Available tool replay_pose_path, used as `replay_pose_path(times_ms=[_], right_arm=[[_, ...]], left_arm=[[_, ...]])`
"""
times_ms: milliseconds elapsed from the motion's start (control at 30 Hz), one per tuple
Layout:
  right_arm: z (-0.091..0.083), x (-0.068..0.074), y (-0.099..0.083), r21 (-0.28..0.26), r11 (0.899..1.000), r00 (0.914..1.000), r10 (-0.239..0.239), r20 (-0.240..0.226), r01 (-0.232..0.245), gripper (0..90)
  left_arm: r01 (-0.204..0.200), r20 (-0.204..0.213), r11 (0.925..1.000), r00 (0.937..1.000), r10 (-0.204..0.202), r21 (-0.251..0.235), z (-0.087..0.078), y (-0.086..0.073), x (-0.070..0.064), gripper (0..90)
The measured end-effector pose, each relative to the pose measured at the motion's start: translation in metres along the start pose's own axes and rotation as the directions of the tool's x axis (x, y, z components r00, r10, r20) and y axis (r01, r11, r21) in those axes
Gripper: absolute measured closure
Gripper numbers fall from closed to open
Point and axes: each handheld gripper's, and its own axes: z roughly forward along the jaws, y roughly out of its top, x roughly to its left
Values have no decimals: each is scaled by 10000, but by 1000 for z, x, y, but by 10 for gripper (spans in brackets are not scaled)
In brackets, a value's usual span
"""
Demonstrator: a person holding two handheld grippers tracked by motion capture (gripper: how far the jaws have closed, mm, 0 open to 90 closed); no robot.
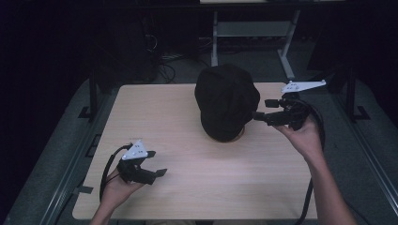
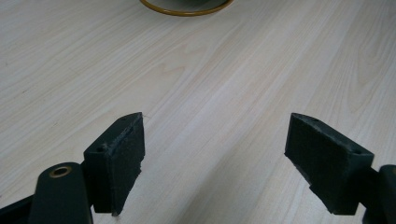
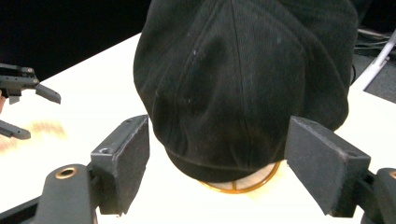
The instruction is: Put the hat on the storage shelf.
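A black cap [image 1: 226, 101] [image 3: 243, 84] rests over a round stand with a yellow-brown rim [image 3: 243, 185] [image 2: 187, 7] at the middle back of the wooden table [image 1: 187, 187]. My right gripper [image 1: 257, 115] [image 3: 217, 168] is open just to the right of the cap, its jaws pointing at the cap's lower edge without touching it. My left gripper [image 1: 157, 164] [image 2: 215, 158] is open near the front left of the table, above bare wood, nothing between its jaws. The right gripper view also catches the left gripper [image 3: 28, 109] far off at the left.
A white table frame [image 1: 253, 33] and cables [image 1: 164, 65] lie on the dark floor behind the table. Dark metal posts [image 1: 93, 93] stand at both sides. Bare wood stretches between the left gripper and the cap.
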Motion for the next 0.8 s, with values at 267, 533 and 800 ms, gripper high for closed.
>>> replay_pose_path(times_ms=[267, 533, 800], right_arm=[[-4, -3, -22, 62, 9994, 9995, 332, 0, -332, 215], [-4, -6, -44, 213, 9983, 9985, 543, 7, -543, 215], [-5, -7, -64, 259, 9971, 9974, 714, -26, -713, 207]], left_arm=[[-108, -108, 9999, 9999, 109, 43, 0, 0, 0, 185], [-148, -111, 9999, 9998, 148, 76, 1, -1, -2, 183], [-99, -145, 9999, 9998, 100, 12, 1, -1, -2, 183]])
